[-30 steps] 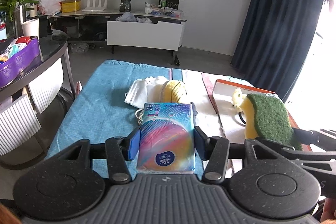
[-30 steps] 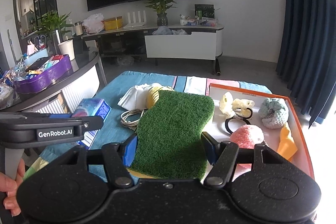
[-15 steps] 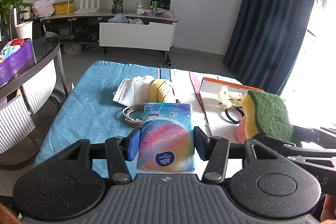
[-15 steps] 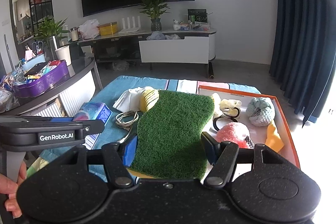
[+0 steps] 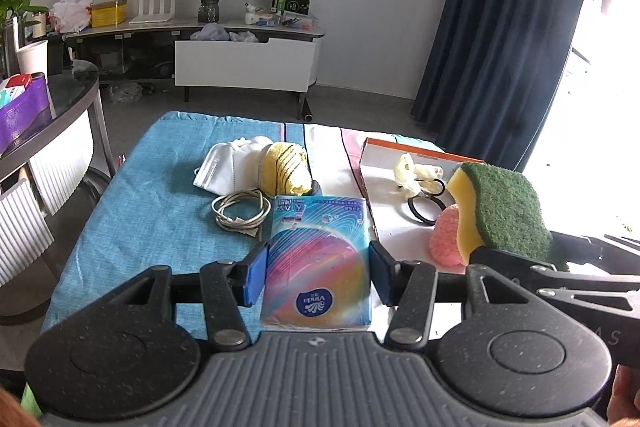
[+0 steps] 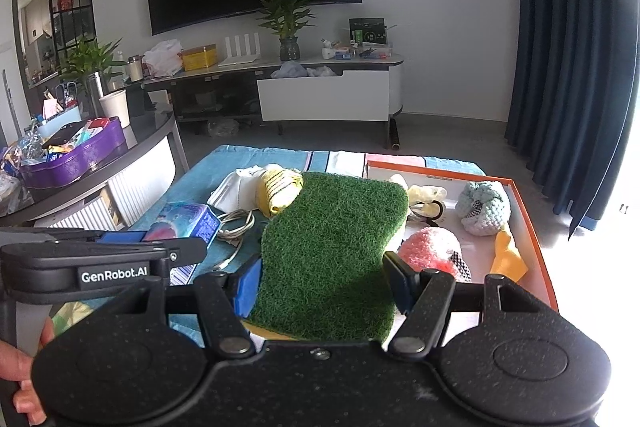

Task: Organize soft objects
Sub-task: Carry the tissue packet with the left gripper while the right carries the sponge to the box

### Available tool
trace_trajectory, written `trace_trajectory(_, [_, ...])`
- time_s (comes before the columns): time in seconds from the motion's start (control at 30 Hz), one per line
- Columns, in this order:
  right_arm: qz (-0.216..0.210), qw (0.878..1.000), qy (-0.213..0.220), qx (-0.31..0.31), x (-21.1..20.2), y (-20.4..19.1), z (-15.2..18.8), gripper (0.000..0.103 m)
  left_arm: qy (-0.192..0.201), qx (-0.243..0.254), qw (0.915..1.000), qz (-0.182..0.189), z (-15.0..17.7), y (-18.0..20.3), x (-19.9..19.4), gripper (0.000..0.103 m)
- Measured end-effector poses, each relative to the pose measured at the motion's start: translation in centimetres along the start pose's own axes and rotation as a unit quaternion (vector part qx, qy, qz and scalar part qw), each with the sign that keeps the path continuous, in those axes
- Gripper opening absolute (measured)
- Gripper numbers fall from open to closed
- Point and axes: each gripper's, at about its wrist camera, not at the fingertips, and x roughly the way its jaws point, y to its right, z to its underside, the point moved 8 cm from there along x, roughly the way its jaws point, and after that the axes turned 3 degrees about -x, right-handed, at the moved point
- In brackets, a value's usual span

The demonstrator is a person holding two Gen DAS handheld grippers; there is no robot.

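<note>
Tissue pack (image 5: 318,263), "Vinda" logo legible, clamped in our left gripper (image 5: 317,277) above blue cloth (image 5: 152,211). Sponge (image 6: 330,255) pinched in right gripper (image 6: 322,287), hiding part of orange tray (image 6: 532,227); "GenRobot.AI" on left unit.

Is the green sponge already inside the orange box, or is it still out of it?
Out. The sponge is clamped in the right gripper, held above the table near the orange box's left edge.

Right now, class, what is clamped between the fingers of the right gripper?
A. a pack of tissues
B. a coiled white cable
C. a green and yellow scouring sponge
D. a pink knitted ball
C: the right gripper is shut on the scouring sponge, whose green face fills the right wrist view.
</note>
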Motion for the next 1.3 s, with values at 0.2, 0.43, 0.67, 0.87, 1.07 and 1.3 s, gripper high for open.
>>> trace_trajectory(0.2, [0.001,1.0,0.0,0.003,-0.2,0.2,0.1,0.077,-0.002,0.004,1.0,0.002,0.2,0.4,0.2,0.053])
trace_trajectory(0.43, [0.008,1.0,-0.001,0.007,-0.3,0.5,0.2,0.077,-0.006,0.012,0.9999,0.006,0.4,1.2,0.4,0.053])
trace_trajectory(0.67, [0.015,1.0,-0.003,0.011,-0.6,1.6,0.7,0.077,-0.012,0.021,0.9996,0.015,0.8,2.3,0.8,0.053])
trace_trajectory(0.87, [0.021,1.0,-0.004,0.015,-0.9,2.3,0.9,0.077,-0.013,0.028,0.9993,0.02,0.7,3.0,1.1,0.053])
trace_trajectory(1.07, [0.029,0.999,-0.002,0.018,-1.3,3.2,0.8,0.077,-0.014,0.037,0.9989,0.027,0.7,4.0,1.4,0.053])
trace_trajectory(1.3, [0.044,0.999,-0.004,0.024,-1.6,4.8,1.2,0.077,-0.019,0.043,0.9982,0.036,0.9,5.2,2.0,0.053])
